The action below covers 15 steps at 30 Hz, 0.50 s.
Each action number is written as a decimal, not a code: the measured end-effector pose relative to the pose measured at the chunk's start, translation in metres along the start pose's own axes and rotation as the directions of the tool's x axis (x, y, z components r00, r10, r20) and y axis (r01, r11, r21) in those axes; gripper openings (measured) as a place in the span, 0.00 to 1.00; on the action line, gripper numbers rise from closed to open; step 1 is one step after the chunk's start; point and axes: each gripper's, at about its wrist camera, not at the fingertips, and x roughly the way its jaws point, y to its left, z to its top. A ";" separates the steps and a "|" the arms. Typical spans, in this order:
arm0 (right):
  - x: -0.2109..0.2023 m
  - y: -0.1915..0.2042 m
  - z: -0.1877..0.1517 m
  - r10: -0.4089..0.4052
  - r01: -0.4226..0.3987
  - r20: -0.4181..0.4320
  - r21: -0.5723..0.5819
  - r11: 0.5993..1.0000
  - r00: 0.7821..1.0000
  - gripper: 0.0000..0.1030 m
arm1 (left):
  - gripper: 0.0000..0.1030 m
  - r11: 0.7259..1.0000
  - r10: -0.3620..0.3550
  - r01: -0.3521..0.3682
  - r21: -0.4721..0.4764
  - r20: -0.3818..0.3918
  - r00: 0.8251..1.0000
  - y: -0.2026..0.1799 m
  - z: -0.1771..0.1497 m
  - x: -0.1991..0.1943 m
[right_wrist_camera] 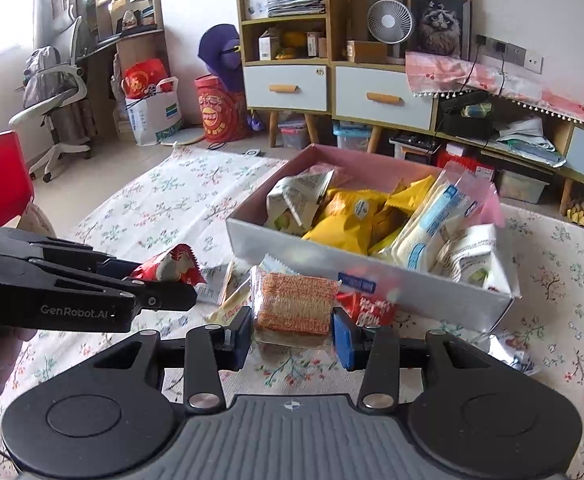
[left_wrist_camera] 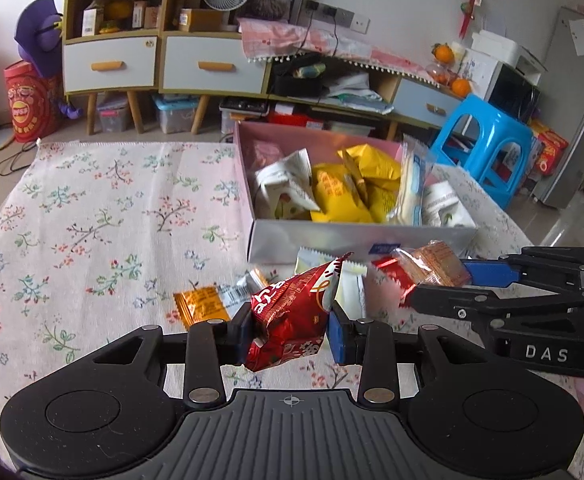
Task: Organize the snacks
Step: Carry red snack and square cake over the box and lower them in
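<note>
left hand-held gripper (left_wrist_camera: 292, 330) clamped on red snack packet (left_wrist_camera: 292, 320) | right hand-held gripper (right_wrist_camera: 292, 336) clamped on cracker pack (right_wrist_camera: 294, 308) | both raised off counter, probably bound for far box (right_wrist_camera: 372, 276)

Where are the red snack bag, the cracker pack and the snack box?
red snack bag (left_wrist_camera: 288, 320): left wrist view, middle of the crumpled wrapper.
cracker pack (right_wrist_camera: 292, 306): right wrist view, front of the orange crackers.
snack box (right_wrist_camera: 316, 258): right wrist view, its near silver wall.
</note>
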 end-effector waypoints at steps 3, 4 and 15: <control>0.000 -0.006 0.005 -0.011 0.011 0.009 0.017 1.000 1.000 0.30 | 0.33 1.000 0.006 -0.006 -0.007 0.015 1.000 -0.002 0.005 -0.001; -0.001 -0.009 0.007 -0.016 0.015 0.015 0.023 1.000 1.000 0.30 | 0.33 1.000 0.008 -0.008 -0.008 0.020 1.000 -0.003 0.006 -0.001; 0.003 -0.064 0.022 -0.084 0.077 0.039 0.153 0.985 0.996 0.31 | 0.33 0.999 0.037 -0.038 0.031 0.041 0.998 -0.024 0.036 0.022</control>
